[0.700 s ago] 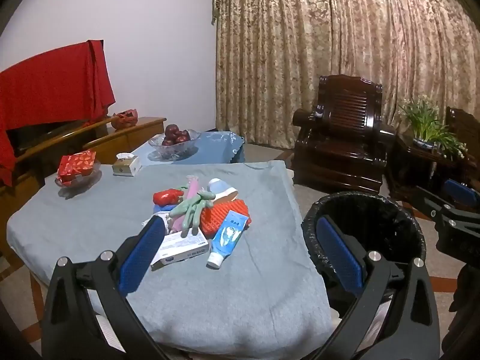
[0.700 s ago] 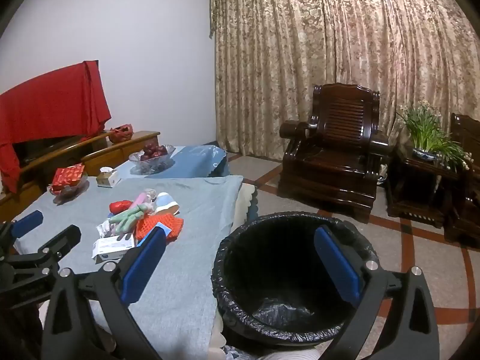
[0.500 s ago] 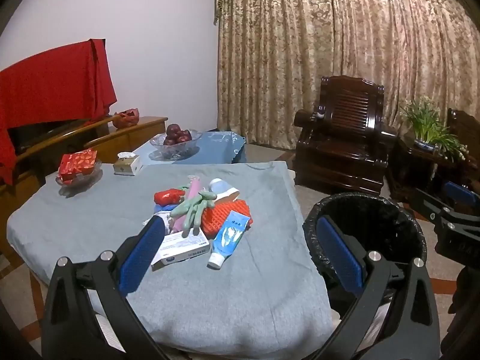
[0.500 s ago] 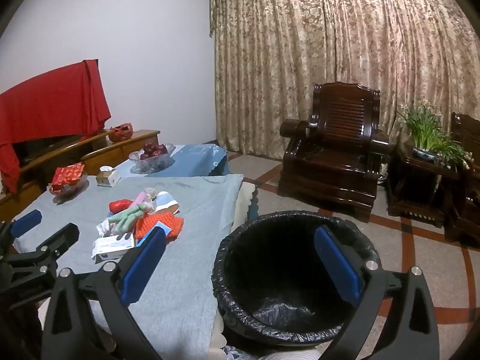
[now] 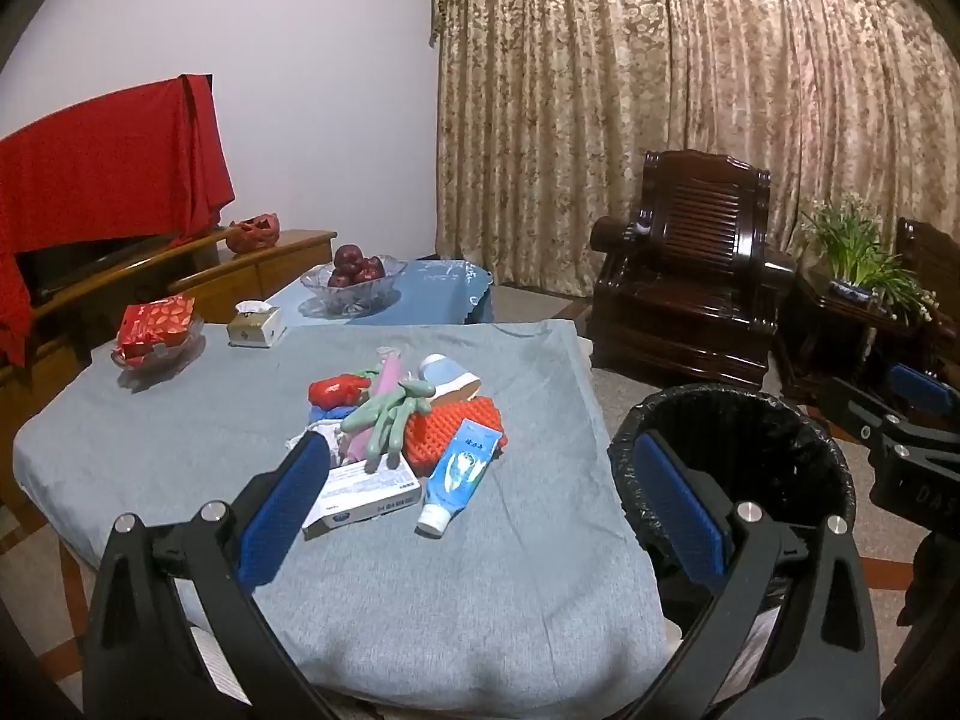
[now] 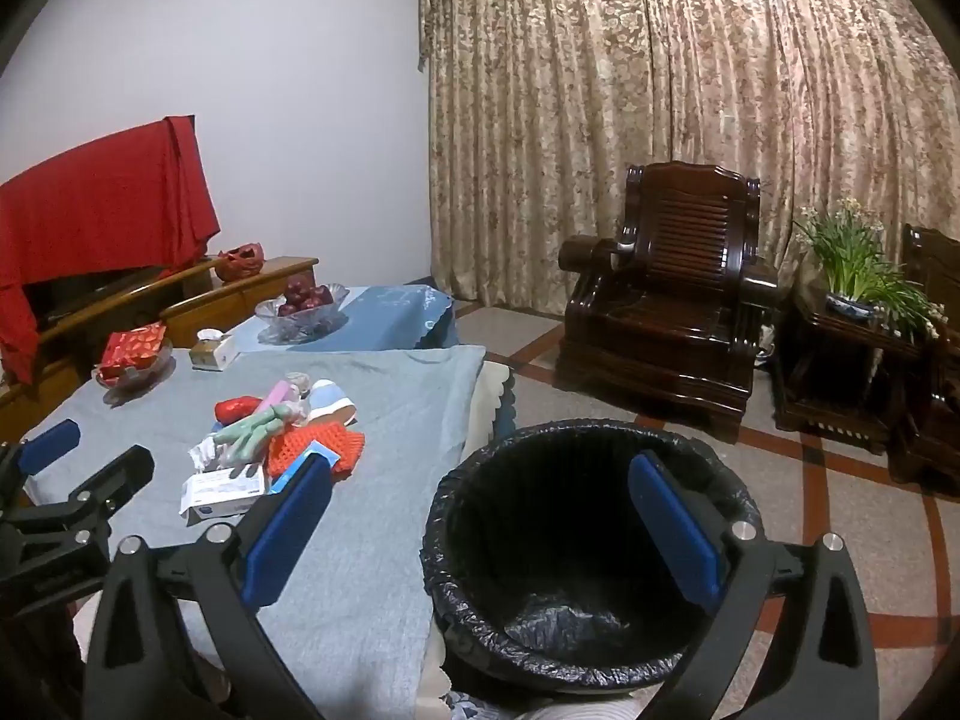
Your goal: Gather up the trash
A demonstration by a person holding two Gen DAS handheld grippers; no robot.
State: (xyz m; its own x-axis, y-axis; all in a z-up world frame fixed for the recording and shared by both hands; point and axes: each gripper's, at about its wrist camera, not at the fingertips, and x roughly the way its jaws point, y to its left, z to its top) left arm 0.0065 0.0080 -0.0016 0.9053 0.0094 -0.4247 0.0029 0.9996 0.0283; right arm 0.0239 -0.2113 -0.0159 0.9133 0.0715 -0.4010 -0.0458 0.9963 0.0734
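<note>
Nothing has shifted lately: both tongs, left (image 5: 480,504) and right (image 6: 480,516), stay wide and empty (bin (image 6: 600,438) seemingly bare); collecting hasn't begun.

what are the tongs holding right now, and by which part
Nothing. Left tongs and right tongs are both open and empty.

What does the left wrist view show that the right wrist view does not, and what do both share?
Only the left wrist view shows the whole toothpaste tube; in the right wrist view it is mostly hidden behind a blue pad. Only the right wrist view looks down to the bottom of the lined trash bin, which holds no trash that I can see. Both show the trash pile, including the white box, on the grey cloth, and both tongs open and empty.
</note>
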